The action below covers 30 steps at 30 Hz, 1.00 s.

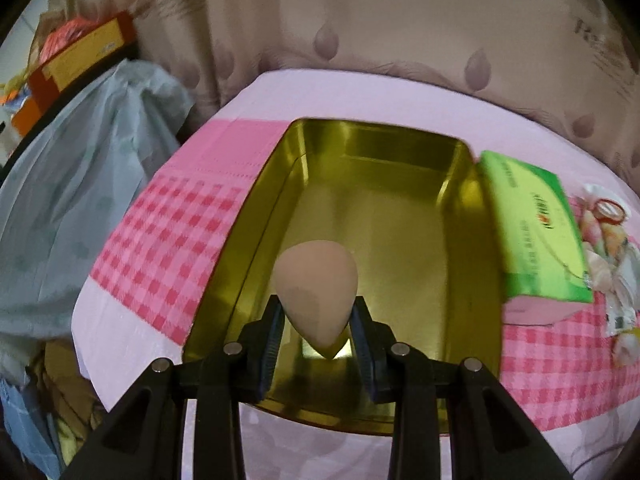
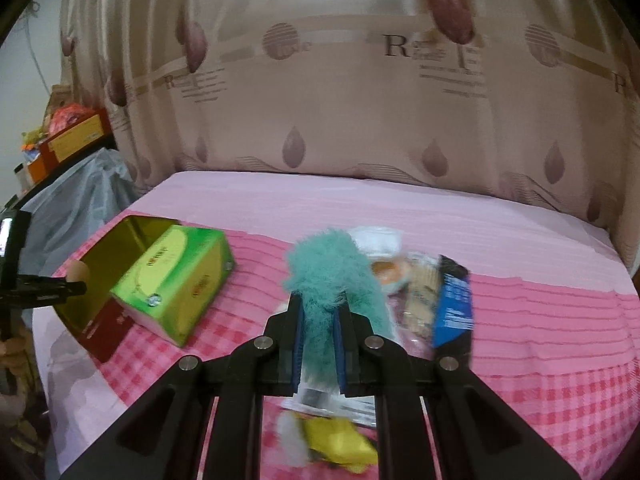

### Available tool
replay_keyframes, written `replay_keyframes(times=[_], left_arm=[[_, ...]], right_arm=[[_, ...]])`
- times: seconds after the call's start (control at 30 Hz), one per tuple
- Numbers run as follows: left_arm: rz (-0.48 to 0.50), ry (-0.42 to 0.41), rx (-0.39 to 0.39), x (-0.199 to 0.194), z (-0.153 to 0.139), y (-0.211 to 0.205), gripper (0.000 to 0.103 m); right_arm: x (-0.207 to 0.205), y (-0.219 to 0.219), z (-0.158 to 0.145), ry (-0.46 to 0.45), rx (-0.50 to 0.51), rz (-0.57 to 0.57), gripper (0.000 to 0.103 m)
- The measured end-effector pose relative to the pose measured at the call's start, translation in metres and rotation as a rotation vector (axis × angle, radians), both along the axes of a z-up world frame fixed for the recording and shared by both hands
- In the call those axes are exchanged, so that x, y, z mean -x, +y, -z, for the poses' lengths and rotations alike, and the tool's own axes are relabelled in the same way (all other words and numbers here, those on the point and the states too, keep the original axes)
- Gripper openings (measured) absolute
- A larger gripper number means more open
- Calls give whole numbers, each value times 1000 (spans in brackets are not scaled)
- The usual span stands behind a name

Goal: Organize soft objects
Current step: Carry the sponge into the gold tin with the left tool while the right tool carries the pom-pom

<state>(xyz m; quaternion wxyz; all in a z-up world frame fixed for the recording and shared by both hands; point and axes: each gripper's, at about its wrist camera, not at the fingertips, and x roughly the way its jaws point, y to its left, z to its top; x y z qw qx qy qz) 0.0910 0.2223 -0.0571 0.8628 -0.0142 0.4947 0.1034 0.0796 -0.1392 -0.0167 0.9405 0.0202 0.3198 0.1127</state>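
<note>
A: Largest entry?
B: Pink tablecloth (image 2: pixel 420 216), checked in places, spread over the whole surface. Patterned beige curtain (image 2: pixel 340 120) hanging behind it.

A: Next down?
B: Gold tin box (image 1: pixel 472 248), open-topped, sitting on the cloth. Bare inside, apart from what hangs over it. Red on the outer wall, as seen from the right wrist (image 2: pixel 108 332).

A: Beside that?
B: Green tissue box (image 1: pixel 536 236), touching the tin's right wall, tilted with one end raised.

A: Grippers?
B: Left gripper (image 1: pixel 318 328), held over the near end of the tin, jaws clamped on a beige makeup sponge (image 1: pixel 316 292). Egg-shaped, pointed tip toward the camera, rounded end away. Hanging above the tin's floor; no contact visible. Also caught at the left edge of the right wrist view (image 2: pixel 78 272).
Right gripper (image 2: pixel 318 320), raised above the cloth, jaws closed on a teal fluffy item (image 2: pixel 332 276). Fuzzy mass bulging beyond the fingertips, a strip pinched between the blue pads (image 2: pixel 297 332).

A: Smaller lots?
B: Blue packet (image 2: pixel 452 304) right of the fluff, blurred. Pile of wrapped snacks (image 2: pixel 404 280) behind, labels unreadable. Yellow item (image 2: pixel 340 440) below the right gripper, blurred, kind unclear.
</note>
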Motion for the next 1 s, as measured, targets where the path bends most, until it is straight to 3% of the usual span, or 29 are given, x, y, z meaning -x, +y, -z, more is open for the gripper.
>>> replay_keyframes(times=[0.43, 1.0], left_arm=[[-38, 101, 11, -7, 29, 12, 34], [-40, 112, -12, -9, 30, 9, 37]], right_arm=[[0, 53, -3, 10, -9, -111, 12], [2, 69, 5, 42, -7, -146, 13]])
